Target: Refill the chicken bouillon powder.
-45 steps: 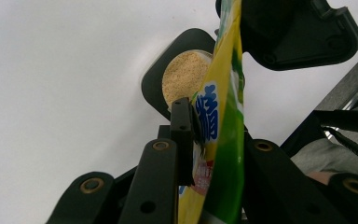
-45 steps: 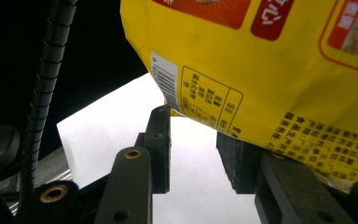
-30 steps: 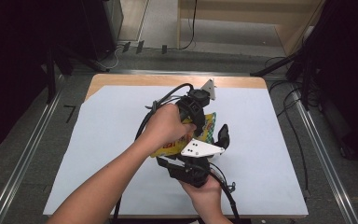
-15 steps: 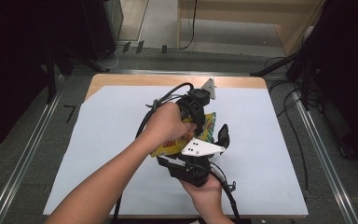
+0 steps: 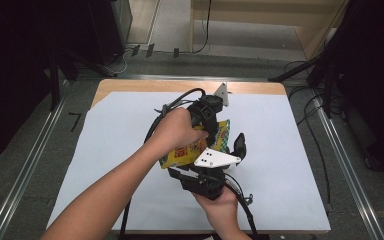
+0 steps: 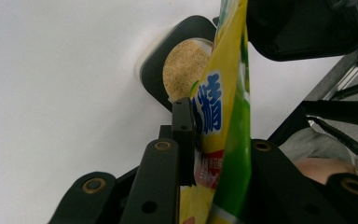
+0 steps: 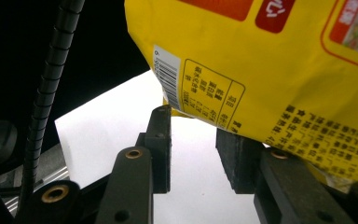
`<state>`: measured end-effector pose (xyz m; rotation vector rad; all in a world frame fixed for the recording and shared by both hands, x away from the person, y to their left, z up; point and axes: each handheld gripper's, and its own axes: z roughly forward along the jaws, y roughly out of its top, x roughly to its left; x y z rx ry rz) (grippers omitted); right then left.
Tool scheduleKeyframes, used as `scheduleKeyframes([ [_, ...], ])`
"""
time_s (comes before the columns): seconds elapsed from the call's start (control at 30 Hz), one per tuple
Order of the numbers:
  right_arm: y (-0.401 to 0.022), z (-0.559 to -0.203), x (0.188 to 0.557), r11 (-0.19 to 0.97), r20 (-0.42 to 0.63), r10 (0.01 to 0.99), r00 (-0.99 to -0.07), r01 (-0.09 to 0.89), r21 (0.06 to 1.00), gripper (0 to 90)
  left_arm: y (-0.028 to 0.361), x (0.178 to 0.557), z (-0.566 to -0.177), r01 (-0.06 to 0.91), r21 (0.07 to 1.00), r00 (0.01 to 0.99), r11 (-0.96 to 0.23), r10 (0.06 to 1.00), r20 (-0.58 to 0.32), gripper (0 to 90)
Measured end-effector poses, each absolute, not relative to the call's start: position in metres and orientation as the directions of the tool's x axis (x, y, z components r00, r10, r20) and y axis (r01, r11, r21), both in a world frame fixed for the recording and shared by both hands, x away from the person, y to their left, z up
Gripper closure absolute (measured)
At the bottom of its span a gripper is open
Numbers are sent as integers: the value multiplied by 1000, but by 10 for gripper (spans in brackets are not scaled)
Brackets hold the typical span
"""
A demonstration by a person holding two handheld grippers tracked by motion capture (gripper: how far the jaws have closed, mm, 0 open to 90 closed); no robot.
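Two hand-held grippers meet over the middle of the white-covered bench (image 5: 105,150) in the high view. The left gripper (image 5: 211,131) lies under the person's left hand (image 5: 176,131), and the right gripper (image 5: 232,150) comes up from the right hand (image 5: 219,200) at the near edge. A yellow snack packet (image 5: 190,150) sits between them, just above the sheet.

From the left gripper view, the left gripper (image 6: 214,140) has its fingers (image 6: 182,135) closed narrow on the packet (image 6: 219,107), which stands edge-on between them. A round tan pad (image 6: 185,70) on a black mount shows beyond it.

From the right gripper view, the right gripper (image 7: 193,149) has its fingers (image 7: 161,144) standing apart with bare white sheet between them. The packet (image 7: 270,60) hangs above, its lower edge lying on the right-hand finger; no clamping shows.
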<state>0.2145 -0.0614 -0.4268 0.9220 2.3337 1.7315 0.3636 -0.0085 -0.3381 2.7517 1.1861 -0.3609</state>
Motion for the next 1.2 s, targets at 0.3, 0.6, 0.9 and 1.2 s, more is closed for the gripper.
scheduleKeyframes([
  [0.3, -62, -426, 215, 170, 270, 519, -811, 407, 897, 680, -12, 362, -339, 706, 15, 689, -708, 681, -249, 820],
  [0.6, -62, -426, 214, 179, 261, 519, -814, 402, 898, 683, -16, 354, -339, 669, 1, 730, -744, 656, -190, 815],
  [0.9, -62, -426, 214, 181, 258, 515, -817, 398, 899, 684, -17, 353, -340, 666, 0, 734, -746, 656, -177, 807],
  [1.2, -61, -425, 214, 173, 264, 515, -816, 400, 900, 684, -17, 355, -339, 667, -15, 732, -745, 658, -177, 822],
])
